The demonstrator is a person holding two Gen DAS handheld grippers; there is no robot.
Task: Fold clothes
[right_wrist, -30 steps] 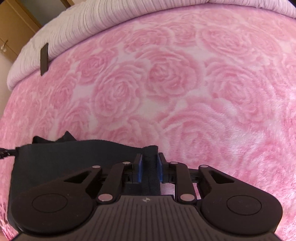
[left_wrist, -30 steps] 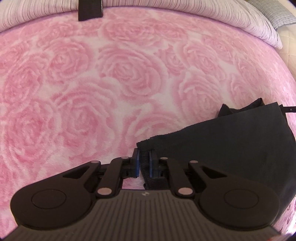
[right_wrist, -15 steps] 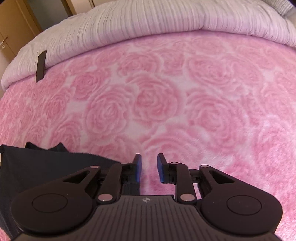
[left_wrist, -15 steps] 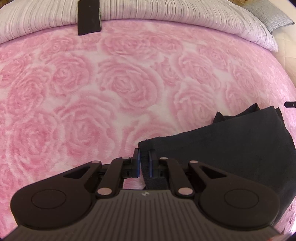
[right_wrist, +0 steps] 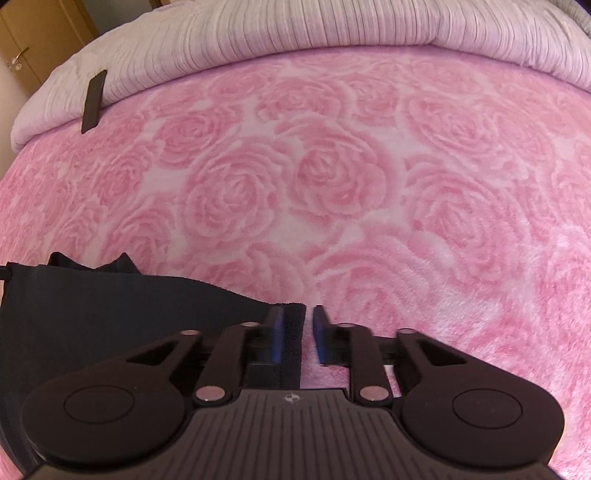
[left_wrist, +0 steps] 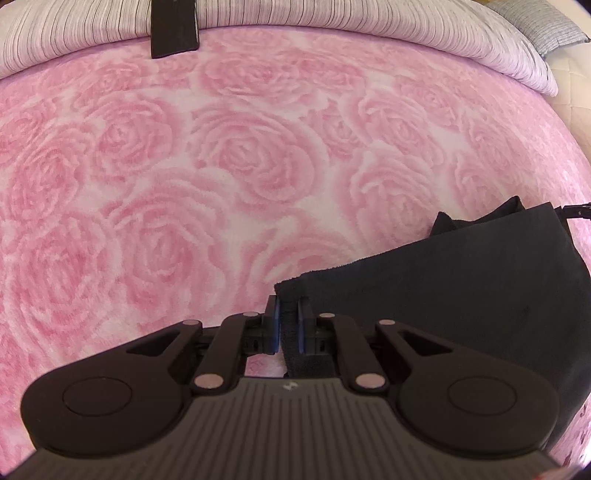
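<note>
Nearest you, your left gripper (left_wrist: pixel 287 322) clamps the dark garment's (left_wrist: pixel 461 288) near corner; your right gripper (right_wrist: pixel 298 334) straddles its other corner, jaws apart. Beyond the garment spreads the rose blanket (right_wrist: pixel 332 177).

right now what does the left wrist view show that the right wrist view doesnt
Only the left wrist view shows the grey pillow at the top right, a black cord end beside the garment, and the left hand-held gripper with its jaws close on the garment's corner.

Only the right wrist view shows the wooden door at the top left and the right hand-held gripper, open, with the garment's corner against one finger only.

Both show the dark garment, the pink rose blanket, the striped cover and a dark flat object.
</note>
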